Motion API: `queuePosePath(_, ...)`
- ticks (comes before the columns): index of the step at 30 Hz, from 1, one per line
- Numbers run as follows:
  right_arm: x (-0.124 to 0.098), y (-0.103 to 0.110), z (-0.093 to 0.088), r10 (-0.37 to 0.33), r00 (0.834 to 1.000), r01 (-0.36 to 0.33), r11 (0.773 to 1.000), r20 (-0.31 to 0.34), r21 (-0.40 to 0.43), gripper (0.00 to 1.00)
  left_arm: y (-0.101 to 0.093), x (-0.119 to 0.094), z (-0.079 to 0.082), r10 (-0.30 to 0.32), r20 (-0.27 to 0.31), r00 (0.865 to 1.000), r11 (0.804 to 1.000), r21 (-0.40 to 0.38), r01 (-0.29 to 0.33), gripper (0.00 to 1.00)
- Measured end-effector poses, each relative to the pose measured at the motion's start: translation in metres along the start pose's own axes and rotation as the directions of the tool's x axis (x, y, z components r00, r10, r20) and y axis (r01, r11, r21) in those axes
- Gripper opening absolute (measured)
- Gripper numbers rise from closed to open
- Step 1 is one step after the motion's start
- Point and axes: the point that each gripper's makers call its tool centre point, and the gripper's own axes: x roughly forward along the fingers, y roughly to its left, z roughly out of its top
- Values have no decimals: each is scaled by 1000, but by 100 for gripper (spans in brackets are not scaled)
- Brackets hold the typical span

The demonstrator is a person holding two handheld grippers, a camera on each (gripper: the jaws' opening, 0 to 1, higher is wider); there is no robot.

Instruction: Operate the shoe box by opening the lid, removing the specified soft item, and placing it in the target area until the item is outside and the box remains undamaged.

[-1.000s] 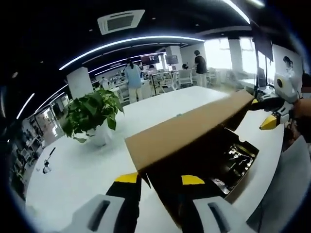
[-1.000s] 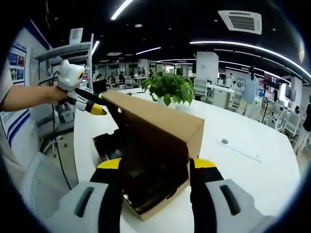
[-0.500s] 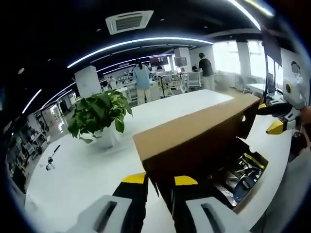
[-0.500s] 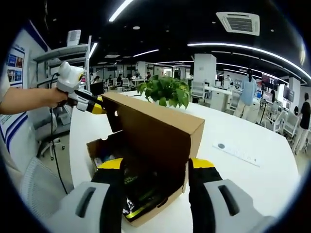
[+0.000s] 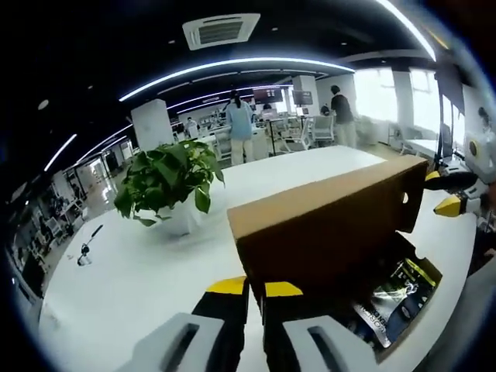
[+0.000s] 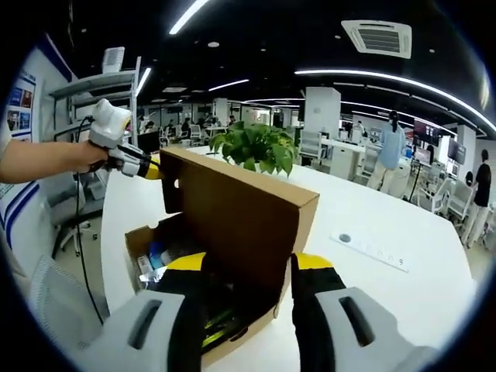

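The brown cardboard shoe box (image 5: 409, 324) lies on a white table with its lid (image 5: 325, 225) tipped up on edge. My left gripper (image 5: 256, 288) is shut on the lid's near corner. In the right gripper view it appears as yellow tips (image 6: 149, 167) at the lid's (image 6: 240, 209) far corner, held by a person's hand (image 6: 66, 155). My right gripper (image 6: 249, 263) is open, its fingers straddling the lid's near end. It also shows in the left gripper view (image 5: 453, 192), open, beside the lid's far end. Dark packets with yellow-green print (image 5: 391, 291) (image 6: 159, 256) lie inside the box (image 6: 136, 240).
A potted green plant (image 5: 167, 182) (image 6: 256, 147) stands on the table behind the box. A thin white strip (image 6: 372, 252) lies to the right of the box, and a small dark object (image 5: 84, 252) lies at the table's far left. Desks, chairs and people stand further off.
My left gripper's jaws have narrowed and shut on the lid. The lid stands more upright, and more of the box's inside shows. The right gripper's jaws have come slightly closer together.
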Motion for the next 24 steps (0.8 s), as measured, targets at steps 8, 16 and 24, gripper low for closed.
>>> queuePosePath(8,8,-9,3,-7,1000,7,1000,7,4,36,5,10,5,11,2,1000,1000,-18,-11,2)
queuePosePath(16,15,-21,5,-23,1000,23,1000,5,7,32,9,19,9,33,-11,999,999,-37,-33,1)
queuePosePath(24,20,-34,3,-63,998,62,998,11,25,26,13,26,11,34,-11,999,997,-72,-35,0)
